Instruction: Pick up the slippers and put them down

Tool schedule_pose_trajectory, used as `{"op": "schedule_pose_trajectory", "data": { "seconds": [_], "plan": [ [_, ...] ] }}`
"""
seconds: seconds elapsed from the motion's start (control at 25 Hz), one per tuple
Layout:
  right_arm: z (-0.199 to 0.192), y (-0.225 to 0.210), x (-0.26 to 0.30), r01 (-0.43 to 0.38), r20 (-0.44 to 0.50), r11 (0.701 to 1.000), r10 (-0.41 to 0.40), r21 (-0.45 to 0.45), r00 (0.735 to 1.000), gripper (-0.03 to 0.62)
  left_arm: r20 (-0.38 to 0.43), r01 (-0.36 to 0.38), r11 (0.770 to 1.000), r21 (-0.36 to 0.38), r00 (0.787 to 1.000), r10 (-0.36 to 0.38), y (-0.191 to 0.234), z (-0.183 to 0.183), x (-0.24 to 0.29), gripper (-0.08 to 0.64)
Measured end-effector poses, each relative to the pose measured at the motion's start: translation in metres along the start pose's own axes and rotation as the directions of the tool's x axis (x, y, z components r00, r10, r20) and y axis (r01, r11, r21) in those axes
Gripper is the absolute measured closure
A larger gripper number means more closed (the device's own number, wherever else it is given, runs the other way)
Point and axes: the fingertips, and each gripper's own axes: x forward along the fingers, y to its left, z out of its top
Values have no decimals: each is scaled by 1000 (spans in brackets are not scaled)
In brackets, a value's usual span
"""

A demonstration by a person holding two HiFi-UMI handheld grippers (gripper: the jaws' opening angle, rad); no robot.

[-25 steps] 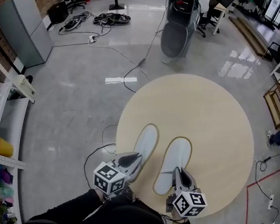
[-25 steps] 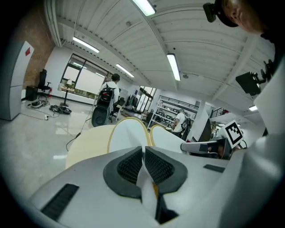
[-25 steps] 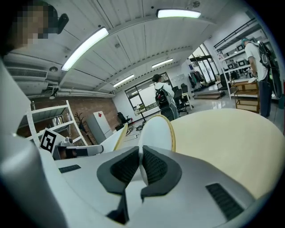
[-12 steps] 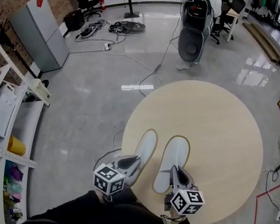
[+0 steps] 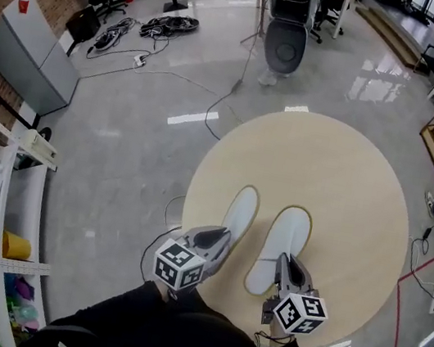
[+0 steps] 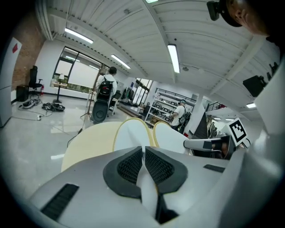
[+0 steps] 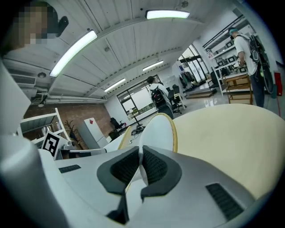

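Right claw (image 7: 140,156) tight on slipper (image 7: 159,131) (white)

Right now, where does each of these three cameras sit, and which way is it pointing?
Head view: on the person's head, looking steeply down at the round table; shows their dark-clad body, the left gripper and right gripper.
Left gripper view: on the left gripper, looks along its jaws, shut on the left slipper; right gripper at right.
Right gripper view: on the right gripper, looks along its jaws, shut on the right slipper.
Shared: both gripper views show both slippers and the table.
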Motion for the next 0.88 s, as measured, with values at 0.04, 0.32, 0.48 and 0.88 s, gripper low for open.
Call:
{"op": "schedule_pose_trajectory", "data": {
  "seconds": [0.04, 0.32, 0.48, 0.88],
  "plan": [
    [3, -1, 12, 23, 5, 1000, -23, 9, 1000, 558, -5, 18, 1000, 9, 1000, -18, 13, 6, 7, 522],
    [8, 8, 100, 151, -29, 988, -150, 36, 988, 558, -42, 94, 996, -5, 995, -94, 120, 26, 48, 522],
    [0, 18, 135, 214, -49, 975, -212, 50, 976, 558, -82, 125, 992, -26, 989, -127, 168, 23, 60, 522],
    [1, 51, 212, 173, -130, 983, -164, 67, 978, 558, -82, 36, 998, -46, 996, -40, 247, 54, 64, 522]
  ]
}}
